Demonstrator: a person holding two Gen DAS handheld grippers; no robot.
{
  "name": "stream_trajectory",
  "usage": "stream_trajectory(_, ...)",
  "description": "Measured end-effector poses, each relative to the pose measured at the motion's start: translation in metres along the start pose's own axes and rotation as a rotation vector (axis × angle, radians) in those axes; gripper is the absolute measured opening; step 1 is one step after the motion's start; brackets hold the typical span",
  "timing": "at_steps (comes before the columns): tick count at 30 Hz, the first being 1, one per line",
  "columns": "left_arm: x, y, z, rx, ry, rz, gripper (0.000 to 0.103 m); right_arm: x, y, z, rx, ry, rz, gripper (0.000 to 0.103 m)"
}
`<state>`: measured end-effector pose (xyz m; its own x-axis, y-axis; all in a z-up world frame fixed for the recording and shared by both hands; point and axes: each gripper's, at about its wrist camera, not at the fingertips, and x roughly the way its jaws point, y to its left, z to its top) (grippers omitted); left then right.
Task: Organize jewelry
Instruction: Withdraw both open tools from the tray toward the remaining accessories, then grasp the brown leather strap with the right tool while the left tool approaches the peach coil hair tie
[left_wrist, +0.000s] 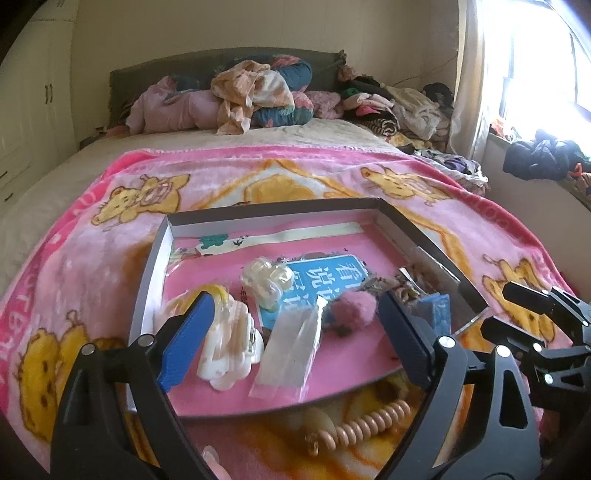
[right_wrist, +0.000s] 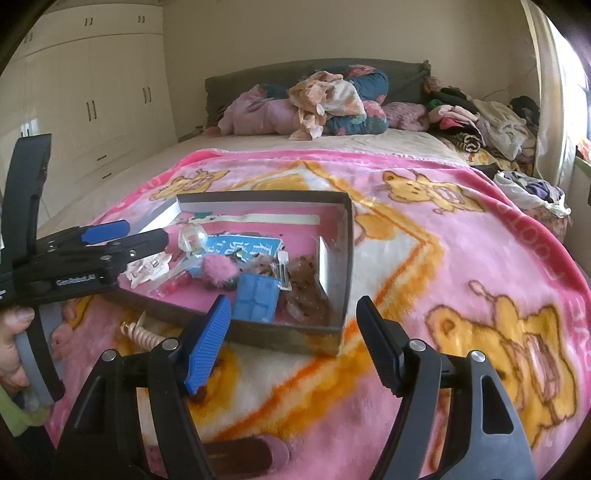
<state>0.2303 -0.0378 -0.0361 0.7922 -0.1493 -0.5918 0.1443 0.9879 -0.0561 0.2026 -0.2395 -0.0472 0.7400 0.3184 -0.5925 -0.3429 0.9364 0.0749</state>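
Peach spiral hair tie (left_wrist: 369, 424) lies crosswise before box (left_wrist: 424, 236).

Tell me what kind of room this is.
A bedroom, most likely: a bed with a dark headboard, piled bedding and clothes, and built-in wardrobes along the wall.

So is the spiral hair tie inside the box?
No, the spiral hair tie lies on the blanket just outside the near wall of the box.

The left gripper's fingers (left_wrist: 192, 339) partly hide the white clip (left_wrist: 229, 350), the coil tie (left_wrist: 369, 424) is half covered, and the box (left_wrist: 155, 258) near corner is cut off.
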Motion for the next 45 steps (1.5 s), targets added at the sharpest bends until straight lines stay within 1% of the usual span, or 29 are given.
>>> stream_trajectory(12, -0.025, -0.003, -0.018, 0.026, -0.010, -0.020, 0.081, -0.011, 0.003, -0.020, 0.021, 0.029, 0.001, 0.068)
stream_trajectory(23, -0.033, -0.009, -0.035, 0.051, 0.007, -0.039, 0.081, -0.023, 0.007, -0.044, 0.033, 0.064, -0.015, 0.068)
stream_trajectory(29, -0.035, -0.010, -0.046, 0.072, 0.027, -0.045, 0.082, -0.030, 0.011, -0.054, 0.040, 0.079, -0.014, 0.068)
stream_trajectory(37, -0.032, -0.016, -0.063, 0.108, 0.066, -0.046, 0.081, -0.033, 0.023, -0.067, 0.013, 0.116, -0.009, 0.068)
stream_trajectory(41, -0.025, -0.020, -0.070, 0.116, 0.088, -0.049, 0.081, -0.032, 0.029, -0.075, 0.003, 0.146, -0.008, 0.068)
stream_trajectory(45, -0.018, -0.024, -0.072, 0.109, 0.103, -0.054, 0.081, -0.025, 0.032, -0.079, 0.004, 0.181, 0.010, 0.068)
